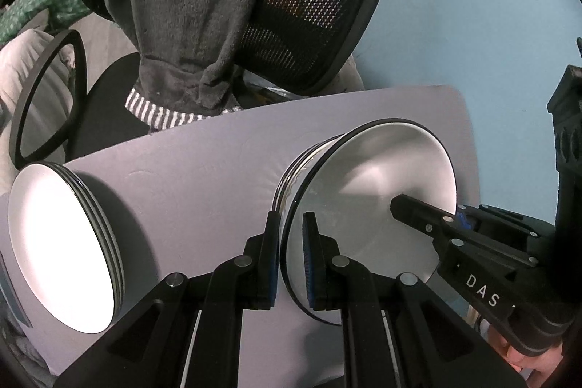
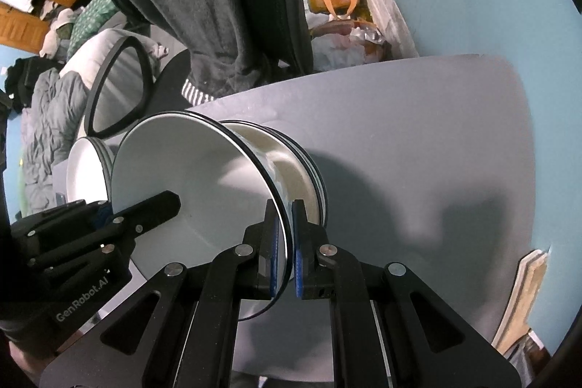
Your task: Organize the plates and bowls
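On the pale grey table [image 1: 203, 170], two groups of dishes stand well apart: a stack of flat plates [image 1: 62, 242] at the left edge and a stack of bowls [image 1: 291, 177] toward the right. The plates are round, glossy white on the face and rimmed in black, nested closely so that only their dark edges show in layers; nothing lies on the top plate. The bowls are likewise white with a thin black rim line, and they sit nested one inside another. The topmost bowl [image 1: 371, 191] is wide and shallow, smooth and empty, and its rim is raised clear of the bowls beneath on the near side. The left gripper [image 1: 293, 253] has its two black fingers, faced with blue ribbed pads [image 1: 310, 260], closed to a narrow gap with the near rim of the topmost bowl between them, one finger outside the wall and one inside. The right gripper [image 2: 285, 250] clamps the same rim from the opposite side in the same manner, its pads [image 2: 299, 264] pressed close to the thin edge. Beyond the far table edge stands a black mesh-backed chair [image 1: 320, 24] with a dark grey fleece garment [image 1: 189, 6] draped over it.
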{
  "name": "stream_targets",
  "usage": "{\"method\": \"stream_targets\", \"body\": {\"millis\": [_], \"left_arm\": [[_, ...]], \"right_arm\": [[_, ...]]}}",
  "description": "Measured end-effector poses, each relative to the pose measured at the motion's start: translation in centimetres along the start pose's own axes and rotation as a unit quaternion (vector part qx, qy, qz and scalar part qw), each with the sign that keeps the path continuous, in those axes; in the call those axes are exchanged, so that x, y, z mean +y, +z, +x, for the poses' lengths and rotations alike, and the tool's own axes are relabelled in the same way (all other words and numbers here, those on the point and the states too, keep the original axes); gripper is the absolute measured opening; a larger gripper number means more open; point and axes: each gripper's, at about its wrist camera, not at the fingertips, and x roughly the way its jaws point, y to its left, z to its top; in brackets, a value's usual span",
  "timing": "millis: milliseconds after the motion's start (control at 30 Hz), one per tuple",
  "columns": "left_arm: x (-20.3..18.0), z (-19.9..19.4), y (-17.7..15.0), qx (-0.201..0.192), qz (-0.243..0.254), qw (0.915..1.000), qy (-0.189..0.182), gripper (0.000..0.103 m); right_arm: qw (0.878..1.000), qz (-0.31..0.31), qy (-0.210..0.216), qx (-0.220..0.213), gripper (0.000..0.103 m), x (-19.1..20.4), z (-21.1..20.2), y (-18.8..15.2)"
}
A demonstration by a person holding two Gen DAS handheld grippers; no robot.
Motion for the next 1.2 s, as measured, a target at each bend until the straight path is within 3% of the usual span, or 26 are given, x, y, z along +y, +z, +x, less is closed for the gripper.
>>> {"method": "stream_targets", "body": {"millis": [700, 800, 933, 1200], "left_arm": [[0.4, -0.1, 0.2, -0.003, -0.001, 1.0000, 0.004, 0.011], [0.5, -0.4, 0.2, -0.006, -0.006, 1.0000, 0.005, 0.012], [0.8, -0.9, 0.2, -0.010, -0.012, 0.9999, 0.003, 0.015], [1.1, -1.5, -0.1, -0.020, -0.017, 0.9996, -0.004, 0.020]], "right_arm": [[1.000, 0.014, -0.013, 0.009, 0.009, -0.4, 0.4, -0.1], [1.000, 0.016, -0.010, 0.010, 0.014, -0.4, 0.3, -0.1], [1.000, 0.025, 0.003, 0.014, 0.029, -0.3, 0.2, -0.1], [1.000, 0.030, 0.004, 0.008, 0.035, 0.1, -0.4, -0.3]]}}
